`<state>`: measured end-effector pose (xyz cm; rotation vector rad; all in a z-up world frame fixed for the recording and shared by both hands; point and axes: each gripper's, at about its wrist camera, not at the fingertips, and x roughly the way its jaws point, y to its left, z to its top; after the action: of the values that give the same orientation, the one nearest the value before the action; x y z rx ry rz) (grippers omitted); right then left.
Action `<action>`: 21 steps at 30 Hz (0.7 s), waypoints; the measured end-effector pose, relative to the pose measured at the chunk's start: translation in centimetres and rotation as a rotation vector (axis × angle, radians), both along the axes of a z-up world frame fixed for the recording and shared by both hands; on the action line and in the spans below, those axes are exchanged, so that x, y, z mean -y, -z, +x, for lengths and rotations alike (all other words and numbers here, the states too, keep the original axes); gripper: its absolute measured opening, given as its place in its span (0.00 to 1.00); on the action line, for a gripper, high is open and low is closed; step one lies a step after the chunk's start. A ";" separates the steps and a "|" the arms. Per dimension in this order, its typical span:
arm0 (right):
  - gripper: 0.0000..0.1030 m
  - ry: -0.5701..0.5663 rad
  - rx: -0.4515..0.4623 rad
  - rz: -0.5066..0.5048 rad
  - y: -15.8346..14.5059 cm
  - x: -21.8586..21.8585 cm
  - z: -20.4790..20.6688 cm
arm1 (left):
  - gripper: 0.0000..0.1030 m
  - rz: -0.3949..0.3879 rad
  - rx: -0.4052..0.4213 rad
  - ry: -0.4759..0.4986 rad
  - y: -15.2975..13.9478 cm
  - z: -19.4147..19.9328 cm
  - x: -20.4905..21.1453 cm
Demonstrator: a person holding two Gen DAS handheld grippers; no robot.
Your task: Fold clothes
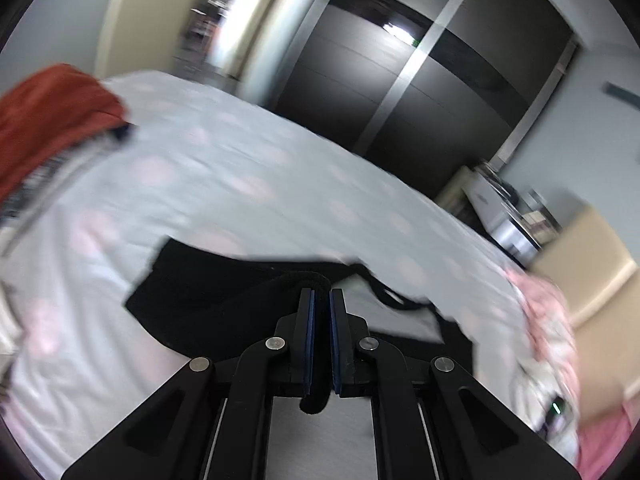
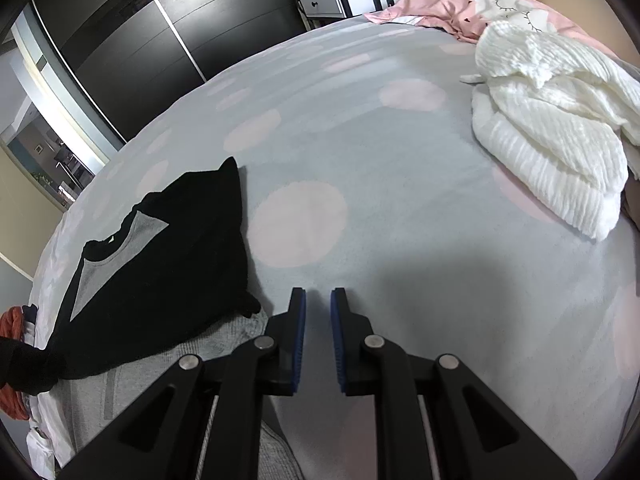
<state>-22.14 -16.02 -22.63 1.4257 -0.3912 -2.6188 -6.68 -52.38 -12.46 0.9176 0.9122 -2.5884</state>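
Observation:
A black garment (image 1: 208, 296) with a grey panel lies on the grey bedspread with pink dots (image 1: 240, 168). My left gripper (image 1: 322, 292) is shut on a ribbed black edge of it, and some black cloth hangs out behind the pads. The left wrist view is blurred by motion. In the right wrist view the same black garment (image 2: 168, 264) lies at the left, over a grey knit piece (image 2: 224, 344). My right gripper (image 2: 318, 294) hangs just right of it above the bedspread (image 2: 400, 184), with a narrow gap between its blue pads and nothing in it.
A crumpled white knit garment (image 2: 548, 136) lies at the right of the bed, with a pink pillow (image 2: 460, 4) behind it. A red-orange cloth (image 1: 52, 116) and other clothes are piled at the far left. Dark wardrobe doors (image 1: 420, 80) stand beyond the bed.

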 end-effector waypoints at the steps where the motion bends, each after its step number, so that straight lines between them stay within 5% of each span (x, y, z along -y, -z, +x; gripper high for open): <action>1: 0.14 0.004 -0.001 0.002 0.0 0.0 0.0 | 0.07 0.014 -0.015 0.046 -0.2 -0.5 -1.0; 8: 0.14 -0.004 -0.052 0.008 -1.7 0.6 0.7 | 0.07 -0.032 0.114 0.261 3.9 -4.7 -8.1; 13: 0.13 -0.133 -0.114 -0.049 -2.9 2.9 1.6 | 0.07 -0.120 0.257 0.307 7.9 -5.7 -10.4; 21: 0.13 -0.446 -0.118 -0.131 -2.8 8.5 3.3 | 0.11 -0.093 0.204 0.414 7.2 -5.7 -11.1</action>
<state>-18.82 -24.51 -19.87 1.1516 -0.1971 -2.2570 -12.43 -41.33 -19.68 1.4420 0.5911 -2.7641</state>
